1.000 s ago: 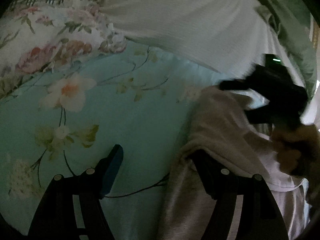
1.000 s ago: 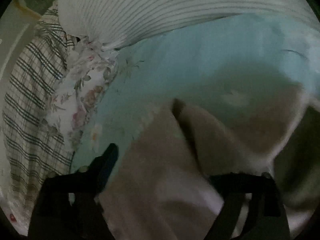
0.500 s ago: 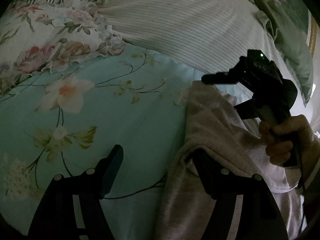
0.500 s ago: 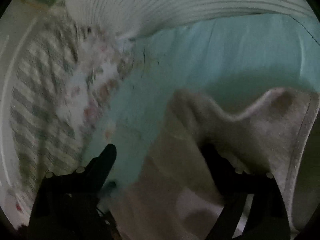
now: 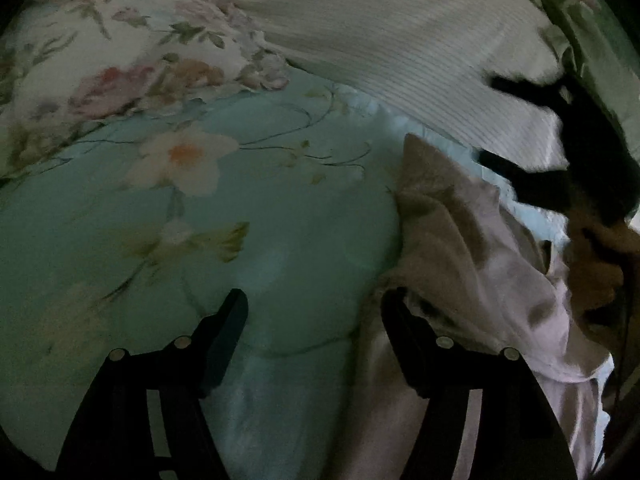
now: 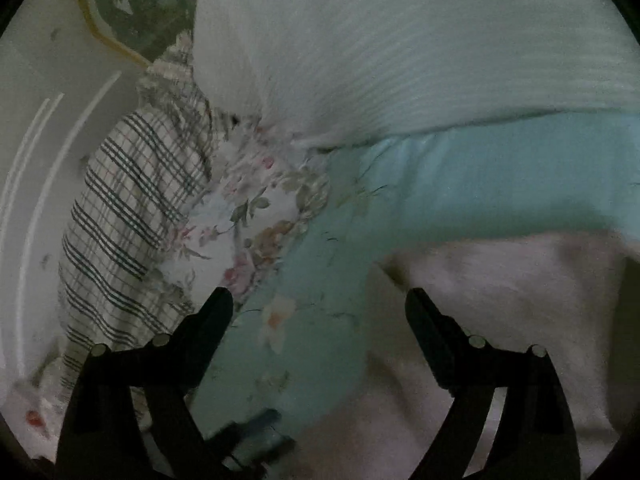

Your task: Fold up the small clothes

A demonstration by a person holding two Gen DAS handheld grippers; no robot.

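Observation:
A pale beige-pink garment (image 5: 460,248) lies crumpled on a teal floral bedsheet (image 5: 280,208). My left gripper (image 5: 314,308) is open, low over the sheet, and its right finger touches the garment's left edge. My right gripper (image 6: 318,302) is open; its right finger sits over the garment (image 6: 500,300), its left over the sheet (image 6: 320,280). In the left wrist view the right gripper (image 5: 516,124) appears at the right, blurred, above the garment's far end, with the hand holding it below.
A white ribbed pillow (image 5: 400,40) lies behind the garment. A floral pillow (image 5: 120,60) and a plaid pillow (image 6: 132,200) sit to the left. A green-patterned cloth (image 5: 580,20) is at the far right. A wall (image 6: 40,120) borders the bed.
My right gripper has let the garment drop, lifted and swung away from it, so its view now shows more of the pillows and wall. The garment's far end has slumped. My left gripper hardly moved.

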